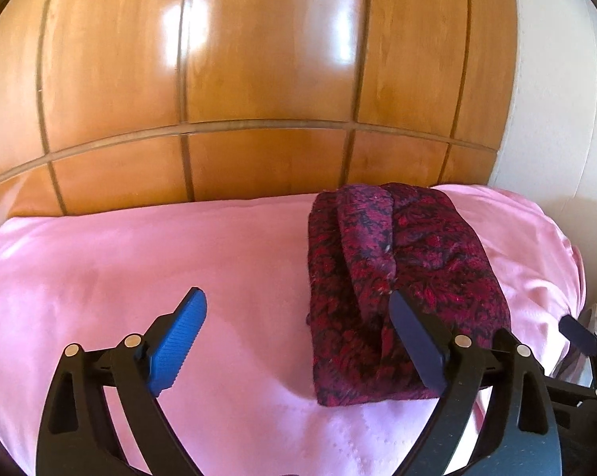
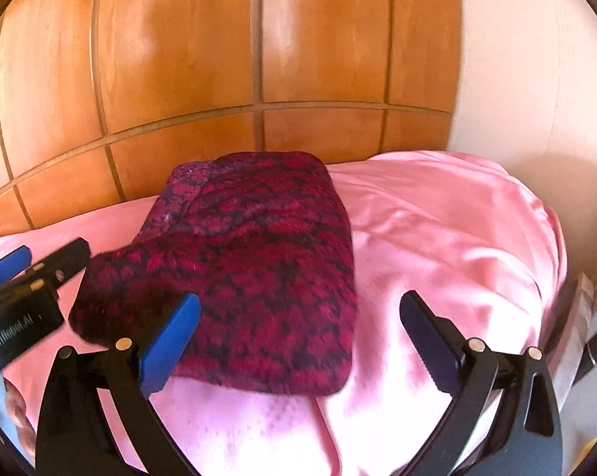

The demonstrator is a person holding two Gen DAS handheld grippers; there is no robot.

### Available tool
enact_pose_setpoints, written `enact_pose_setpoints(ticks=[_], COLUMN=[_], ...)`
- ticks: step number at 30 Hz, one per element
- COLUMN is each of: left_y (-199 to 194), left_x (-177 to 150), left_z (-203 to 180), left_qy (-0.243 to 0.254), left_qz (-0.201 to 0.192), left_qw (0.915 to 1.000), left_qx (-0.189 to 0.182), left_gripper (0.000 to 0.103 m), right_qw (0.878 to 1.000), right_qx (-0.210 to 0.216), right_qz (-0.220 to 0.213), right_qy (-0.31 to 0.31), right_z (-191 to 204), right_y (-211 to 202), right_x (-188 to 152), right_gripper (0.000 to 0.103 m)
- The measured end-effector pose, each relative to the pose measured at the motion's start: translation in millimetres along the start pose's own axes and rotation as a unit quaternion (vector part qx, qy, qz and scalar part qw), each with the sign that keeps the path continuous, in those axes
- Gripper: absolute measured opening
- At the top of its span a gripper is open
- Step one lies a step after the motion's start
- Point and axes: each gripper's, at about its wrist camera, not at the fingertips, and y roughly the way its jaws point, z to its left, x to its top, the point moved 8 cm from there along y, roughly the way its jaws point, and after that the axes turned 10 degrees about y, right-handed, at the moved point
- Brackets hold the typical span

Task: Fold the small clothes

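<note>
While jaws gape, hand-held grippers [image 1: 296, 309] apparently hover above garment [image 1: 397, 285].

A pink sheet [image 1: 120, 277] covers the bed, smooth across the left and rumpled into soft folds toward the right edge [image 2: 477, 238], where it drops away. Behind the bed stands a glossy wooden wardrobe [image 1: 259, 59], its orange-brown panels split by dark vertical grooves and one horizontal groove low down; bright window glare shows on the upper panels. To the right of the wardrobe rises a plain pale wall [image 2: 516, 79]. Something pale sits at the bed's far right side, too blurred to identify.
</note>
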Motion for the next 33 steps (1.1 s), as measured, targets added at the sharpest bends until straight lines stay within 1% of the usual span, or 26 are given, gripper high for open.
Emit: enact_pose_setpoints(ticks=[6,9,12,19,29,33], left_y=[-16.6,-24.9,-29.0,-36.1,-37.0,-37.2], left_x=[-8.8,-13.3,-17.7,-22.5,-24.8,-25.4], left_z=[13.8,21.6,23.8,23.8,22.3,19.2], left_qy=[-0.012,-0.021,-0.018,-0.017,-0.009,-0.01], left_qz=[-0.007,-0.013,-0.013,-0.017,-0.009,-0.01], left_qw=[0.9998,0.9994,0.9993,0.9994,0.9993,0.9994], left_qx=[0.014,0.023,0.029,0.023,0.034,0.031], left_gripper=[0.093,0.098,0.098,0.099,0.099,0.099], right_qw=[1.0,1.0,1.0,1.0,1.0,1.0], right_qx=[-0.01,-0.012,-0.009,-0.009,-0.023,-0.024], right_qz=[-0.001,-0.003,0.007,0.004,-0.004,-0.003], right_qy=[0.006,0.005,0.012,0.011,0.013,0.014], right_z=[-0.2,6.6,12.8,20.4,17.2,16.4], right_y=[-11.3,-14.4,-19.4,-28.7,-27.7,-25.6], right_x=[-8.2,-10.0,-14.3,-19.2,-17.1,-16.8], right_gripper=[0.1,0.1,0.1,0.1,0.101,0.101])
